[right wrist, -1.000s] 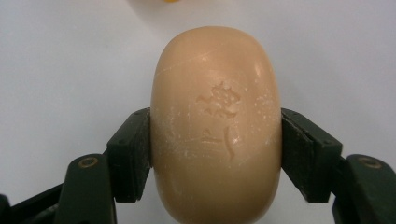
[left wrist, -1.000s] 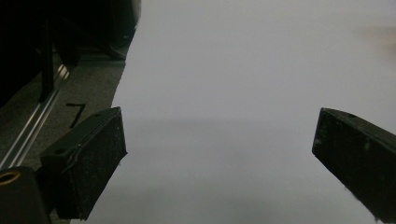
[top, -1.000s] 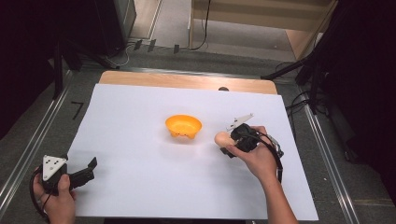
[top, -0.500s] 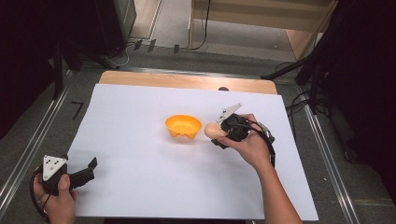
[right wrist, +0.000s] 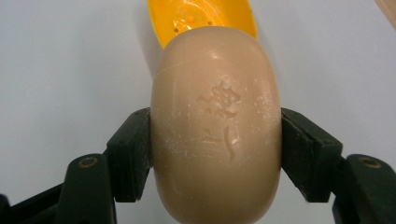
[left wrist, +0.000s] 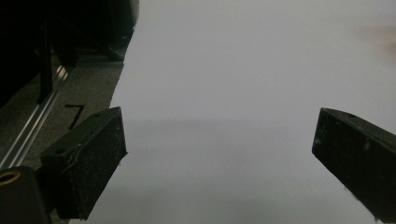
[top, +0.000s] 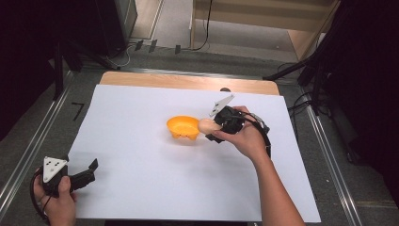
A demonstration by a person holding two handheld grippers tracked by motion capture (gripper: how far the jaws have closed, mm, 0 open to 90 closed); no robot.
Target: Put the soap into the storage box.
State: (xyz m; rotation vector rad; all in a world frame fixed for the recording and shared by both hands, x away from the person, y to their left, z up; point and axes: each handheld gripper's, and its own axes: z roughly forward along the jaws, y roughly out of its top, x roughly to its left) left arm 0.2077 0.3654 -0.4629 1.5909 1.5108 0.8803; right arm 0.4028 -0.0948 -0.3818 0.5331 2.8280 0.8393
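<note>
- Tabletop [top: 141,188]: white sheet covers most of it, a wood strip shows at the far edge. Layout matches a second ago apart from the right side.
- Right gripper [top: 212,127]: shifted across the sheet toward the orange dish [top: 182,127] compared with a second ago, and it now sits right at the dish's right rim. A second ago it was well apart from the dish, half a second ago near it.
- Soap bar [right wrist: 215,126]: beige, rounded, with an embossed mark on top. It is clamped crosswise between the right jaws, pads pressing on both flanks, and it is off the sheet. In the high view the soap [top: 207,125] leads the gripper and meets or overlaps the dish rim; contact not resolvable.
- Orange dish: same spot mid-sheet and empty, with drain holes visible in the right gripper view [right wrist: 201,16] just beyond the soap.
- Left gripper [top: 87,173]: same place at the near-left corner, jaws spread wide over bare sheet with nothing between them.
- Read: transport leg nearly done. What remains is to centre the soap over the dish, lower it and let go. The bar looks slick, so a skewed drop onto the rim is the likely fault.
</note>
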